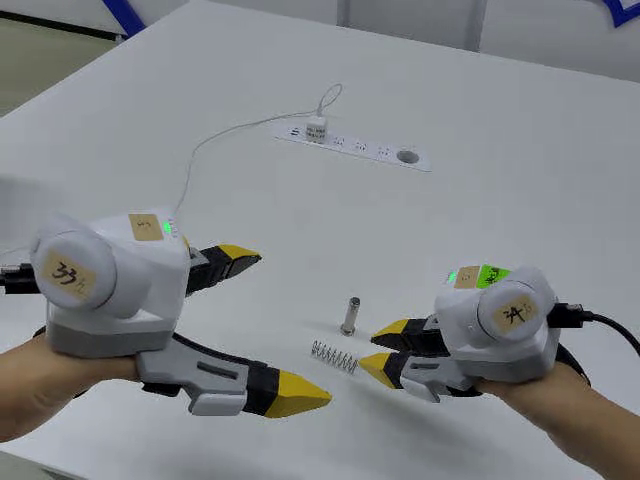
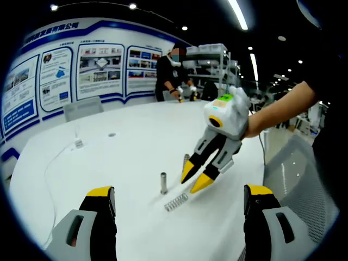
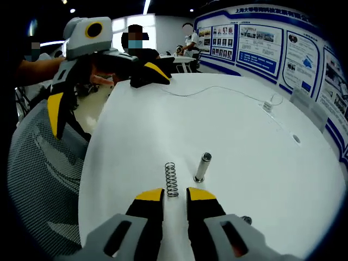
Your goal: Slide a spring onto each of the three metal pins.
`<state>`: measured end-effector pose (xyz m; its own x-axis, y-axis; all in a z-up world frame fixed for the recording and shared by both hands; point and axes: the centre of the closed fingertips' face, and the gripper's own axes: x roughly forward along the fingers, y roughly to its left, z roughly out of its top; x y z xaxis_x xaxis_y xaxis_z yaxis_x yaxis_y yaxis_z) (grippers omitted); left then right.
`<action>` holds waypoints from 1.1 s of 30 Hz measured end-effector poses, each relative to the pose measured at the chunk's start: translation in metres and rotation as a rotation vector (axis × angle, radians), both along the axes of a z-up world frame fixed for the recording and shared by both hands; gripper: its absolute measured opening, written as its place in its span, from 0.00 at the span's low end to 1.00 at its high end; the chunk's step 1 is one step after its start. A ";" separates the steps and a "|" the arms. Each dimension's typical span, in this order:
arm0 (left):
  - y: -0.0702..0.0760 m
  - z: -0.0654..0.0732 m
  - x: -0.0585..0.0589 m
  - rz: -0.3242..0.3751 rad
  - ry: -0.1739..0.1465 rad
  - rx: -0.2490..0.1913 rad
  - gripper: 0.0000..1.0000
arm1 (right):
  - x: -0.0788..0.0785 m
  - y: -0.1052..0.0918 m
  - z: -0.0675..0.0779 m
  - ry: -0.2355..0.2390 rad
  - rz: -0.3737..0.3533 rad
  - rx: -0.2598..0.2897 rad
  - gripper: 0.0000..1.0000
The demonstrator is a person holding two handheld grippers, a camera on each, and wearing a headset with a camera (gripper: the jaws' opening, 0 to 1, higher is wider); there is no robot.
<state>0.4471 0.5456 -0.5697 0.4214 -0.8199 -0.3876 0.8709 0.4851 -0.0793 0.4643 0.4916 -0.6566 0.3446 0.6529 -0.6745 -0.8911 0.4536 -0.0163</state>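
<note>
We find the left gripper (image 1: 283, 326) spread wide and empty. The spring (image 1: 334, 356) lies flat on the worktop (image 1: 500, 220) with one pin (image 1: 350, 315) upright just beside it, both just ahead of the right gripper (image 1: 380, 347), whose jaws stand narrowly apart on nothing. We judge the first pickup in hand: those jaws must close across the coil gently, then align its bore over the pin top.
</note>
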 end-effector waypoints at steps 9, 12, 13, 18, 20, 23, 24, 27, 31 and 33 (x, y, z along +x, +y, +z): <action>-0.003 -0.003 0.000 -0.007 0.010 0.000 1.00 | 0.001 0.009 -0.014 0.019 0.007 -0.003 0.16; -0.004 -0.004 0.001 -0.008 0.012 0.000 1.00 | 0.001 0.011 -0.021 0.030 0.011 -0.016 0.16; -0.005 -0.004 0.001 -0.008 0.012 0.001 1.00 | 0.001 0.012 -0.024 0.033 0.015 -0.023 0.16; -0.007 -0.003 0.000 -0.010 0.016 -0.005 1.00 | 0.003 0.011 -0.031 0.041 0.013 -0.037 0.15; -0.008 -0.004 0.000 -0.012 0.016 -0.005 1.00 | 0.002 0.011 -0.031 0.046 0.012 -0.033 0.15; -0.008 -0.005 0.000 -0.010 0.018 -0.005 1.00 | 0.001 0.012 -0.030 0.048 0.017 -0.029 0.14; -0.008 -0.005 0.000 -0.009 0.019 -0.005 1.00 | 0.001 0.012 -0.030 0.050 0.015 -0.028 0.14; -0.009 -0.005 -0.001 -0.013 0.022 -0.008 1.00 | 0.000 0.013 -0.030 0.067 0.008 -0.017 0.12; -0.008 -0.006 -0.002 -0.014 0.024 -0.006 1.00 | 0.000 0.013 -0.030 0.064 0.011 -0.021 0.12; -0.008 -0.005 -0.003 -0.014 0.025 -0.010 1.00 | -0.001 0.013 -0.030 0.096 -0.023 -0.014 0.11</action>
